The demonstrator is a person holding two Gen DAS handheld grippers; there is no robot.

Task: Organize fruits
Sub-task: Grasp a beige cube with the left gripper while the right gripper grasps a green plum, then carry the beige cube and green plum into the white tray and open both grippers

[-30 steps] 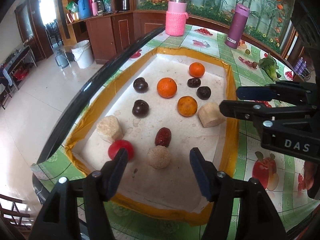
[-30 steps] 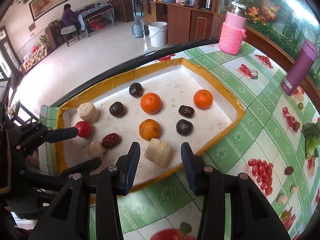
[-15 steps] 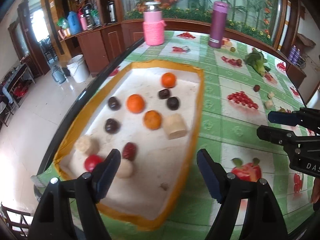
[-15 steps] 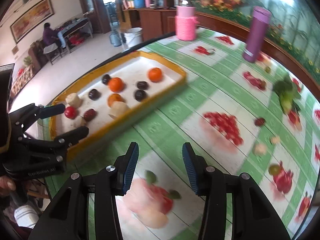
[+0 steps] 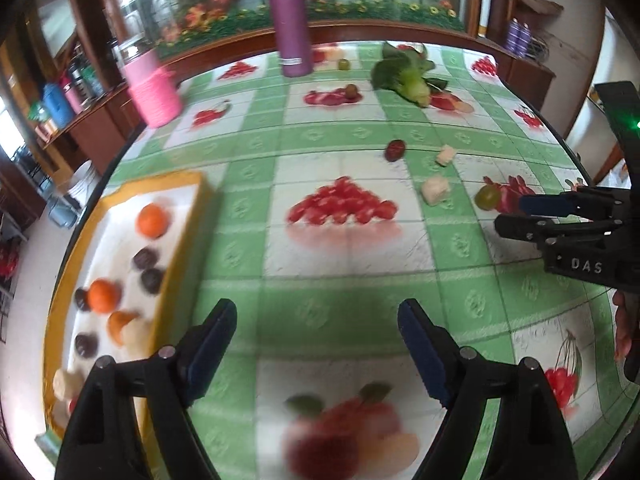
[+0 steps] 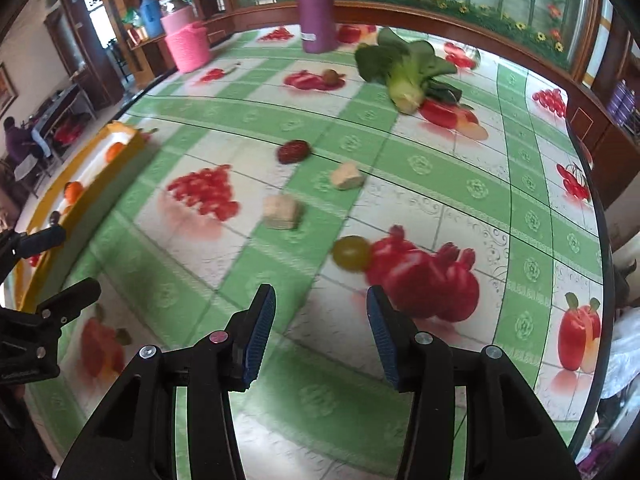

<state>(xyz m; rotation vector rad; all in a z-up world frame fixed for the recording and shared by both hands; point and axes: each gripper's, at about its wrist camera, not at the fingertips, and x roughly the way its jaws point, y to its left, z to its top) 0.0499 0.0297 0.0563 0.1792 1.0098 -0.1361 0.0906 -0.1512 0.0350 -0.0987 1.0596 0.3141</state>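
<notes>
The yellow-rimmed white tray [image 5: 182, 256] lies at the left with oranges [image 5: 152, 221], dark plums [image 5: 146, 259] and beige pieces in it. Loose on the green fruit-print tablecloth lie a red date [image 6: 294, 151], two beige chunks [image 6: 282, 211] [image 6: 346, 176] and a green grape [image 6: 352, 253]. My right gripper [image 6: 322, 332] hangs just short of the grape, jaws opening, nothing between them. My left gripper [image 5: 318, 344] hovers over bare cloth right of the tray, jaws wide and still opening, nothing between them either. Each gripper shows at the edge of the other's view.
A bok choy [image 6: 404, 72], a purple flask [image 5: 294, 20] and a pink-sleeved jar [image 5: 154, 92] stand toward the table's far side. The dark curved table edge [image 6: 600, 216] runs along the right. A person sits at a far table [image 6: 16, 144].
Both grippers have swung right, off the tray and over the tablecloth. The left jaws have spread wider. The loose date, chunks and grape have come into view.
</notes>
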